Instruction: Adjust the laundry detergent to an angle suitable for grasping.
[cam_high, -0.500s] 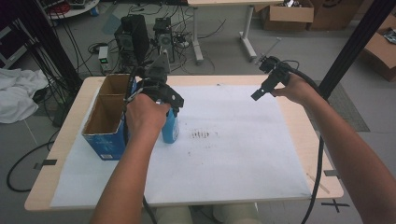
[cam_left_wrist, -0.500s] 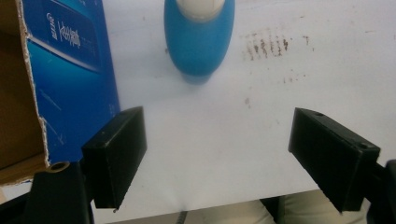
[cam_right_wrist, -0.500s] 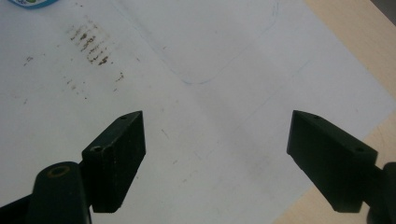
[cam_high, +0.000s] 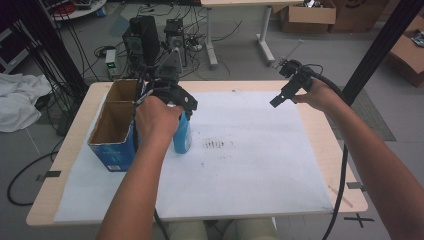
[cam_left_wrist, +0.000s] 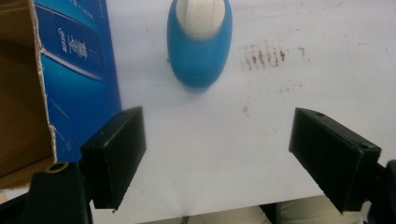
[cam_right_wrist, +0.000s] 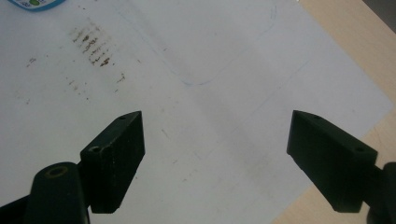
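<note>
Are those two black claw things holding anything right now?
No. Both the left gripper and the right gripper are open with nothing between the jaws; the blue bottle stands free beyond the left one.

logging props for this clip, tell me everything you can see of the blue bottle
The bottle is blue, smooth and rounded, plastic by its look, with a white oval panel on the side the left gripper view shows. It stands upright on the white sheet, just right of the blue carton, near it but apparently not touching. Dark smudges mark the sheet to its right. In the high view the left hand hides its top. The left claw is open above it, touching nothing.
</note>
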